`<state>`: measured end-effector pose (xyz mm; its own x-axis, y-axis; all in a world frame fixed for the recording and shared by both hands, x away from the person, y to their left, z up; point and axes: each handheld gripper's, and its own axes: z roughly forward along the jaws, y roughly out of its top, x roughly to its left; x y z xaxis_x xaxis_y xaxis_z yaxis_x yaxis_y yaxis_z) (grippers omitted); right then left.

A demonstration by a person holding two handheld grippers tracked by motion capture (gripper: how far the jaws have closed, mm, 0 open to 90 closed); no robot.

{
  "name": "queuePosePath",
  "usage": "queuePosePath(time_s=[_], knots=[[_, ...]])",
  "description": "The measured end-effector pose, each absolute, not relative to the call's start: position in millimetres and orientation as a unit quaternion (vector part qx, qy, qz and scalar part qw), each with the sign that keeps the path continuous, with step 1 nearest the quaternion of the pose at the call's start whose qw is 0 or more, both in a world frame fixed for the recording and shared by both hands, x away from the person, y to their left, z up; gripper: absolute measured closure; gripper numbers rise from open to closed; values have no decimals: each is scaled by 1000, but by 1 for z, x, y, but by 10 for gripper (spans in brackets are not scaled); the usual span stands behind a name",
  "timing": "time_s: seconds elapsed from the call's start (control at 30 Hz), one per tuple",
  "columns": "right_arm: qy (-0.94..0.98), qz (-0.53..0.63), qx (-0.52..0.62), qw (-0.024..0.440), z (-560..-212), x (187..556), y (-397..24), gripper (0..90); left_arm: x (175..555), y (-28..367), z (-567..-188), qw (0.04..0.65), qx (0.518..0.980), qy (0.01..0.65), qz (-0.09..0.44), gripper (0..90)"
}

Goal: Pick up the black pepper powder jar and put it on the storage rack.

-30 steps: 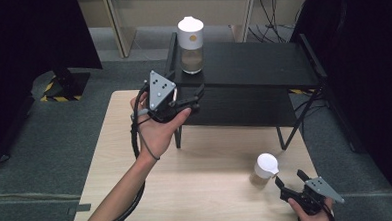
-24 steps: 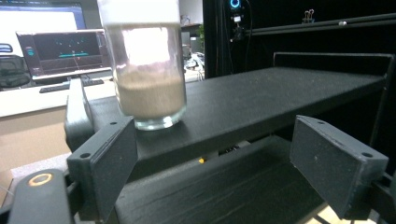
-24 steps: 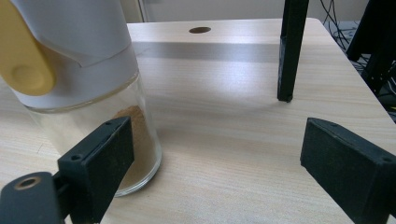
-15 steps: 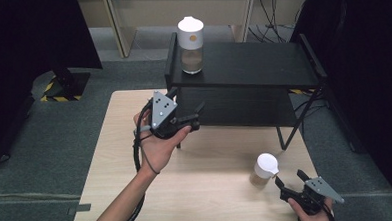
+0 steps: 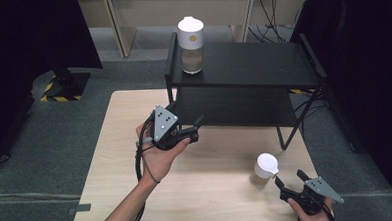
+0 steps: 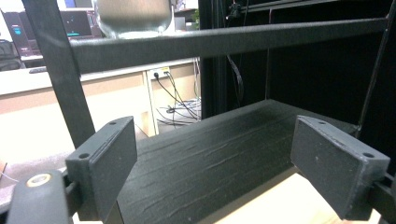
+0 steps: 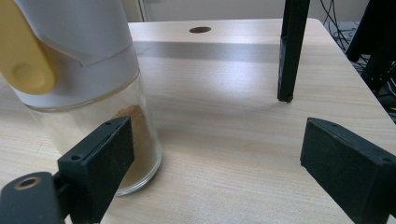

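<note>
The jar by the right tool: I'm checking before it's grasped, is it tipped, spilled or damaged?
Nothing stands out. The jar stands upright on the table, lid on, brown powder inside, none spilled. The right tool is open beside it.

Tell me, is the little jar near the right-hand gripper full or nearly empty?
Nearly empty. Through the jar's clear glass, brown powder sits only at the bottom, sloped to one side, with clear glass above it up to the white lid.

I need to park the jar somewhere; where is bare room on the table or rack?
Bare: the wooden table left of the left hand-held gripper, and the rack top right of the shelf jar. Crowded: the front right corner, with the jar by the right hand-held gripper.
</note>
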<state>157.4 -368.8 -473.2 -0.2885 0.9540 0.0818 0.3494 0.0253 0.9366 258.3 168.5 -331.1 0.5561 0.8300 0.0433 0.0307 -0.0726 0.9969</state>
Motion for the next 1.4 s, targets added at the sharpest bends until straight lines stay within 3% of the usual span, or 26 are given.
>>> queuePosePath(time_s=[1.4], knots=[[644, 479, 506, 315, -473, 157, -368, 102, 253, 178, -428, 575, 676, 344, 306, 132]])
